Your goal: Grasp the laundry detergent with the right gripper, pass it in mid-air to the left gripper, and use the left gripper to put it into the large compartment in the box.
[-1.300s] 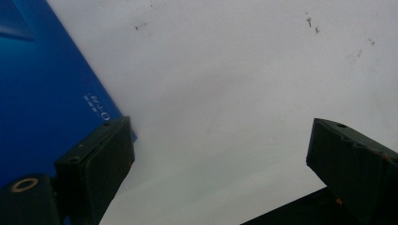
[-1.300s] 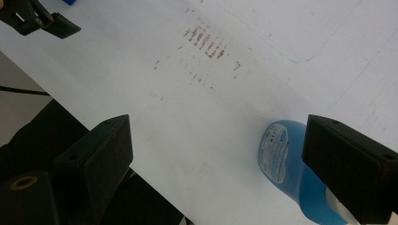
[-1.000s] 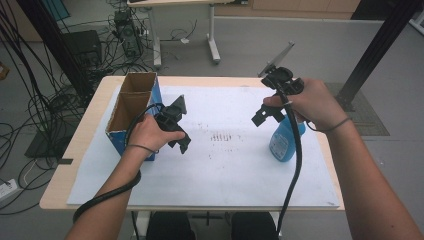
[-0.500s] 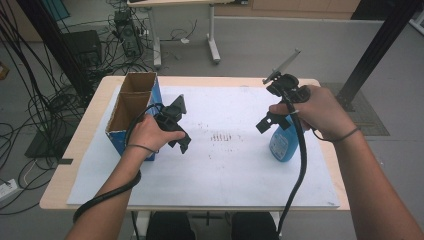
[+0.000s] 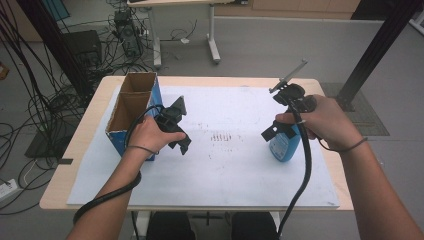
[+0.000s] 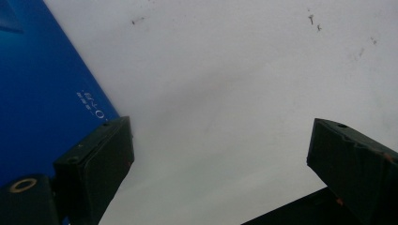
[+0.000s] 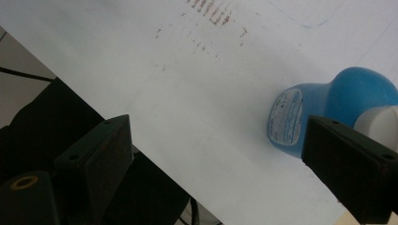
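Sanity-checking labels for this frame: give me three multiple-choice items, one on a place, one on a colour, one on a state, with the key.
1. Where is the cardboard box?
A. At the table's left side
B. At its right edge
C. On the floor

2. What colour is the bottle?
A. Red
B. Blue
C. Green

3. How is the left claw?
A. Shut on the bottle
B. Shut on the box
C. Open, holding nothing

Key: 1 A, the high view shows the box left of the white sheet. 2 B, its body is blue in the right gripper view. 3 C, the left gripper view shows its jaws wide apart over bare sheet.
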